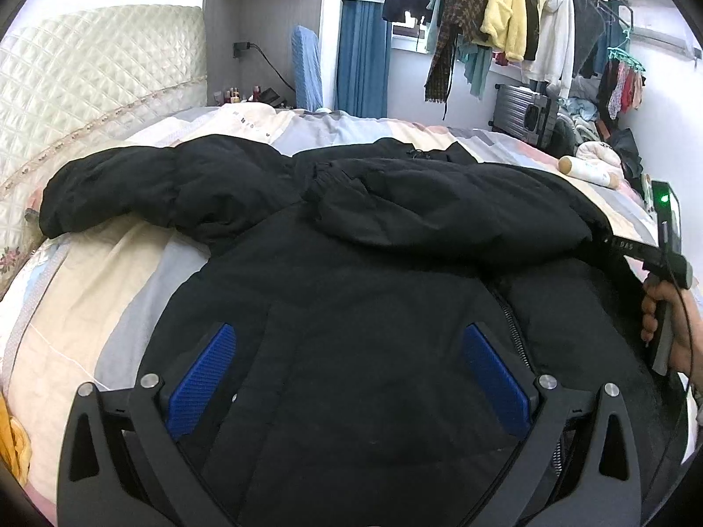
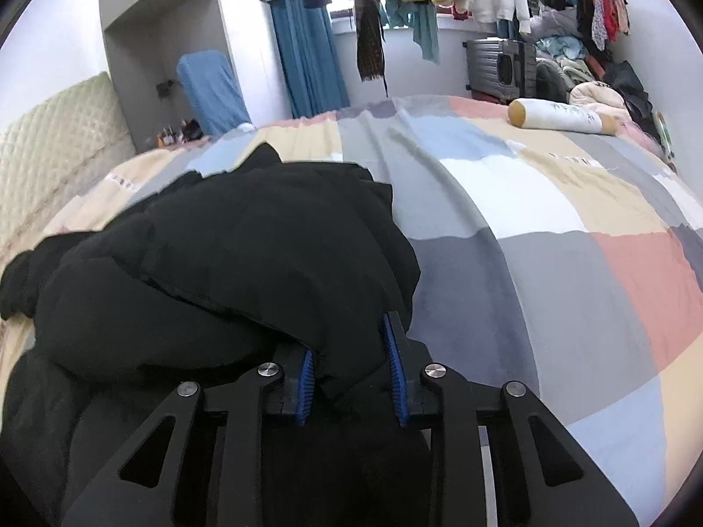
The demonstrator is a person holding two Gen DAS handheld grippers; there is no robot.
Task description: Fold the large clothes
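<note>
Each hand-held gripper, left [image 1: 349, 373] and right [image 2: 351, 377], is showing matte black linkage arms with triangular cut-outs, silver round screws and ribbed blue pads [image 1: 202, 377]. A bare-skinned hand [image 1: 659, 325] is showing beside a thin black cable.

The jacket [image 1: 351, 263] is seen as plain black, and the bed cover [image 2: 549, 241] beneath it is patterned in blocks of grey, cream, white, pale blue and salmon pink. Ribbed blue pads [image 1: 200, 377] are carried on the black left tongs [image 1: 349, 373] and right tongs [image 2: 351, 377]. Beyond the jacket, a blue curtain [image 2: 307, 52] and a cream quilted headboard [image 1: 88, 88] are seen
</note>
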